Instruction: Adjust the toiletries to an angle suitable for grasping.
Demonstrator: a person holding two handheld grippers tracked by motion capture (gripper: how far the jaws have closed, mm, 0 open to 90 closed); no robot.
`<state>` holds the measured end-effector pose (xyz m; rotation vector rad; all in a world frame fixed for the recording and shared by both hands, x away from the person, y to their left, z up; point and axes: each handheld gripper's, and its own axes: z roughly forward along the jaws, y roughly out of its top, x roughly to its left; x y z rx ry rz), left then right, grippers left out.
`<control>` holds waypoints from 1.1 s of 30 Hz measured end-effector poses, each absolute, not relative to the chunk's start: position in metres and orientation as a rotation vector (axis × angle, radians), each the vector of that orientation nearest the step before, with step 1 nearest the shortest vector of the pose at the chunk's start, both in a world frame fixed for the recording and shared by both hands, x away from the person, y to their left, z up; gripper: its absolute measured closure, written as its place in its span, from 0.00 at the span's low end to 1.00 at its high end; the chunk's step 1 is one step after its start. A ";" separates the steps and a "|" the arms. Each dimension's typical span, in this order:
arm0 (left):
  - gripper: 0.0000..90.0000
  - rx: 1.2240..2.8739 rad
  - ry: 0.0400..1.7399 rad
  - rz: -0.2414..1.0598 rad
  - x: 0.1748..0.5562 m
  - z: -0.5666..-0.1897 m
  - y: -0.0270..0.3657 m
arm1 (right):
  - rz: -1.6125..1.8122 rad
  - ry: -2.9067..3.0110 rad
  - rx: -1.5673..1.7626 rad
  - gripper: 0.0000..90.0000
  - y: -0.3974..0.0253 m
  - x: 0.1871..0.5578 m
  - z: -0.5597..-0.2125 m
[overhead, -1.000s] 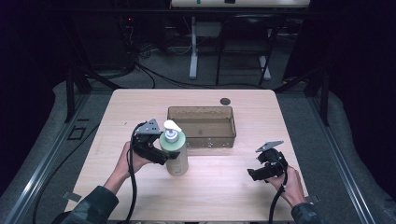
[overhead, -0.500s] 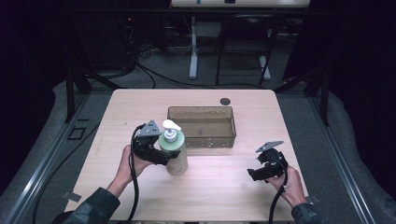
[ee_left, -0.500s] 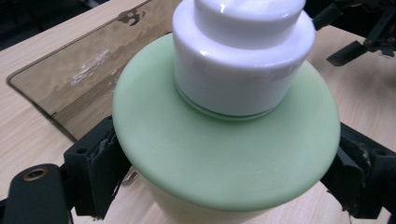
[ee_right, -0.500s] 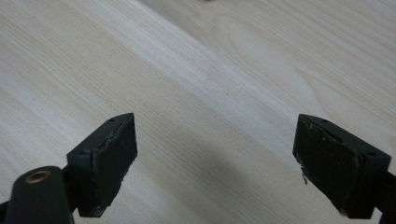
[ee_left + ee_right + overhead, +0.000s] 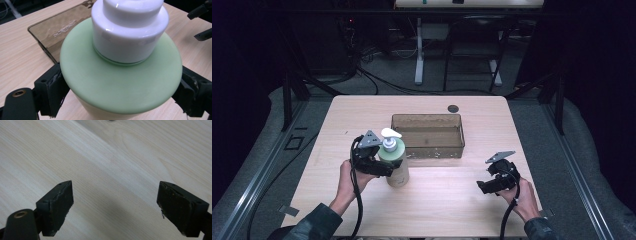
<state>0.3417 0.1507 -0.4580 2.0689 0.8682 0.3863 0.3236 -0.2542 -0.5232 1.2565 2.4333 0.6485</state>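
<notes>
A pale green bottle (image 5: 397,167) with a white pump top (image 5: 389,134) stands upright on the wooden table (image 5: 442,205), just in front of the tray's left end. My left gripper (image 5: 385,168) is shut on the bottle's body from the left. In the left gripper view the two black jaws press against both sides of the bottle (image 5: 120,75) below its shoulder. My right gripper (image 5: 484,187) is held low over the table at the front right, open, with bare wood between its jaws (image 5: 117,207).
A shallow, translucent brown tray (image 5: 428,150) lies at mid-table behind the bottle; its corner (image 5: 50,30) shows past the bottle. A small dark disc (image 5: 453,108) sits near the far edge. Cables and table legs stand on the floor beyond.
The left gripper and the bottle have shifted very slightly to the left. The right gripper has stayed where it was.
</notes>
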 end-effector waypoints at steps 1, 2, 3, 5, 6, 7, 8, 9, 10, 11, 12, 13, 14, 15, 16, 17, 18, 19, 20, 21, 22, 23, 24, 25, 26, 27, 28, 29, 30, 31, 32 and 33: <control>0.13 2.069 0.874 0.389 0.341 -0.458 0.151 | 0.648 2.434 1.257 0.15 -0.254 0.324 -0.523; 0.13 2.071 0.880 0.391 0.340 -0.458 0.151 | 0.648 2.435 1.256 0.15 -0.254 0.324 -0.523; 0.13 2.066 0.884 0.394 0.340 -0.458 0.150 | 0.648 2.435 1.258 0.15 -0.254 0.324 -0.523; 0.13 2.086 0.880 0.402 0.337 -0.456 0.150 | 0.647 2.438 1.253 0.15 -0.254 0.324 -0.523; 0.13 2.086 0.880 0.402 0.337 -0.456 0.150 | 0.647 2.438 1.253 0.15 -0.254 0.324 -0.523; 0.13 2.092 0.873 0.403 0.337 -0.456 0.150 | 0.648 2.439 1.253 0.15 -0.254 0.324 -0.523; 0.13 2.099 0.866 0.406 0.337 -0.455 0.150 | 0.654 2.440 1.256 0.15 -0.254 0.324 -0.523; 0.13 2.105 0.853 0.406 0.337 -0.455 0.150 | 0.656 2.440 1.254 0.15 -0.254 0.324 -0.523; 0.13 2.112 0.842 0.404 0.338 -0.455 0.150 | 0.658 2.439 1.252 0.14 -0.253 0.323 -0.523; 0.12 2.122 0.834 0.412 0.338 -0.455 0.151 | 0.662 2.438 1.249 0.14 -0.253 0.323 -0.522; 0.12 2.127 0.828 0.415 0.339 -0.456 0.151 | 0.662 2.438 1.249 0.14 -0.253 0.323 -0.522; 0.10 2.136 0.816 0.402 0.339 -0.456 0.152 | 0.663 2.438 1.249 0.14 -0.253 0.323 -0.522; 0.07 2.134 0.810 0.396 0.340 -0.456 0.152 | 0.665 2.438 1.246 0.14 -0.253 0.323 -0.522; 0.05 2.142 0.804 0.383 0.340 -0.456 0.152 | 0.665 2.438 1.245 0.14 -0.253 0.323 -0.522; 0.03 2.152 0.795 0.372 0.340 -0.456 0.151 | 0.666 2.440 1.244 0.14 -0.253 0.323 -0.522; 0.00 2.153 0.791 0.370 0.340 -0.455 0.151 | 0.662 2.441 1.241 0.14 -0.253 0.324 -0.522; 0.00 2.155 0.787 0.369 0.340 -0.455 0.151 | 0.660 2.441 1.243 0.14 -0.253 0.324 -0.522; 0.00 2.163 0.780 0.359 0.341 -0.455 0.151 | 0.660 2.443 1.239 0.14 -0.253 0.324 -0.522; 0.00 2.156 0.776 0.354 0.341 -0.454 0.152 | 0.659 2.447 1.235 0.14 -0.253 0.324 -0.522; 0.00 2.160 0.771 0.345 0.342 -0.453 0.153 | 0.659 2.447 1.235 0.14 -0.253 0.324 -0.522; 0.00 2.160 0.771 0.329 0.342 -0.452 0.154 | 0.659 2.447 1.233 0.14 -0.253 0.324 -0.522; 0.00 2.159 0.765 0.325 0.342 -0.452 0.155 | 0.659 2.447 1.231 0.14 -0.253 0.324 -0.522; 0.00 2.162 0.761 0.316 0.343 -0.451 0.156 | 0.660 2.448 1.232 0.14 -0.253 0.324 -0.521; 0.00 2.163 0.753 0.308 0.343 -0.450 0.157 | 0.661 2.448 1.233 0.14 -0.253 0.325 -0.521; 0.00 2.169 0.748 0.296 0.344 -0.449 0.158 | 0.658 2.448 1.231 0.14 -0.253 0.325 -0.521; 0.00 2.174 0.744 0.289 0.344 -0.448 0.159 | 0.658 2.448 1.233 0.14 -0.253 0.325 -0.521; 0.00 2.177 0.740 0.282 0.344 -0.447 0.161 | 0.660 2.448 1.233 0.14 -0.253 0.325 -0.521; 0.00 2.178 0.732 0.274 0.345 -0.446 0.162 | 0.659 2.449 1.235 0.14 -0.252 0.325 -0.520; 0.00 2.187 0.729 0.266 0.345 -0.445 0.163 | 0.661 2.450 1.235 0.14 -0.252 0.325 -0.520; 0.00 2.193 0.721 0.254 0.346 -0.444 0.164 | 0.647 2.457 1.217 0.15 -0.251 0.326 -0.521; 0.00 2.193 0.718 0.256 0.346 -0.442 0.164 | 0.647 2.457 1.217 0.15 -0.251 0.326 -0.521; 0.00 2.197 0.719 0.255 0.346 -0.441 0.164 | 0.639 2.456 1.216 0.15 -0.251 0.326 -0.521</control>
